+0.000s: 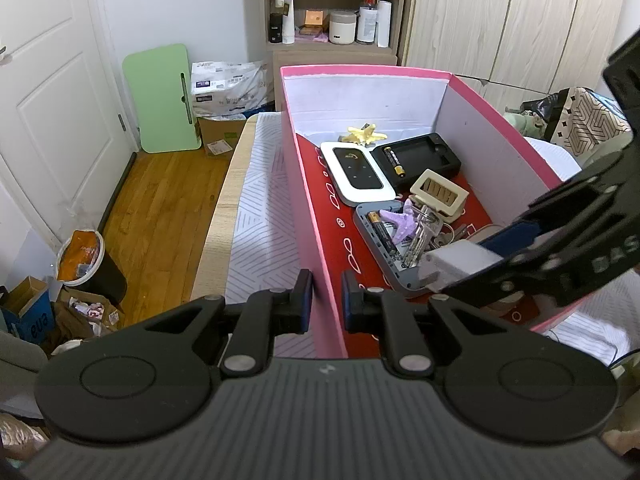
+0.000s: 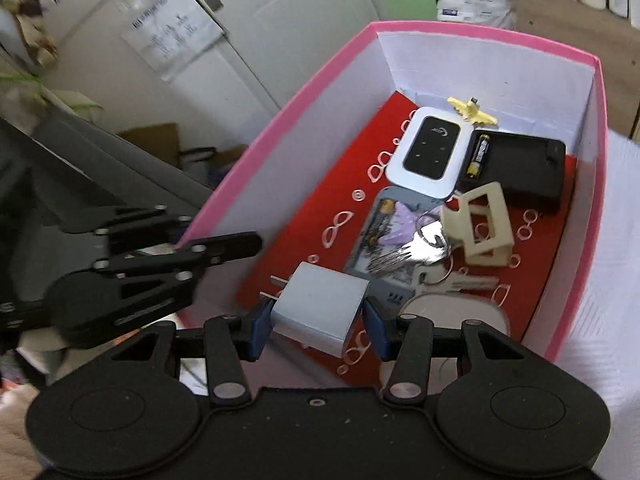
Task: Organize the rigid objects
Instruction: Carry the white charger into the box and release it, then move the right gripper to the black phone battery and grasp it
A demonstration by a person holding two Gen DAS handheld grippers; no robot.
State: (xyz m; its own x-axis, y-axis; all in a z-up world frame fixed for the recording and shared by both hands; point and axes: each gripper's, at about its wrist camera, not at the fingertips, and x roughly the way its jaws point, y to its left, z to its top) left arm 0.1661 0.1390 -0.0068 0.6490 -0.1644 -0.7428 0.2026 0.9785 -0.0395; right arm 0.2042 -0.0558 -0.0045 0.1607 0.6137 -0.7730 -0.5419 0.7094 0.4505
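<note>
A pink box (image 1: 308, 208) (image 2: 256, 148) with a red floor holds a white pocket router (image 1: 357, 171) (image 2: 428, 152), a black battery charger (image 1: 420, 156) (image 2: 520, 168), a beige holder (image 1: 439, 192) (image 2: 482, 224), keys (image 1: 420, 236) (image 2: 424, 248), a purple starfish (image 1: 400, 222) and a yellow starfish (image 1: 366, 134) (image 2: 472, 110). My left gripper (image 1: 326, 304) is shut on the box's near left wall. My right gripper (image 2: 316, 328) is shut on a grey plug adapter (image 2: 320, 312) (image 1: 460, 262), held just above the box floor.
The box sits on a white patterned cloth (image 1: 260, 220) on a table. A bin (image 1: 86, 264) and cardboard boxes stand on the wooden floor at left. A shelf unit (image 1: 332, 8) and wardrobe (image 1: 520, 20) stand behind. A green board (image 1: 160, 100) leans on the wall.
</note>
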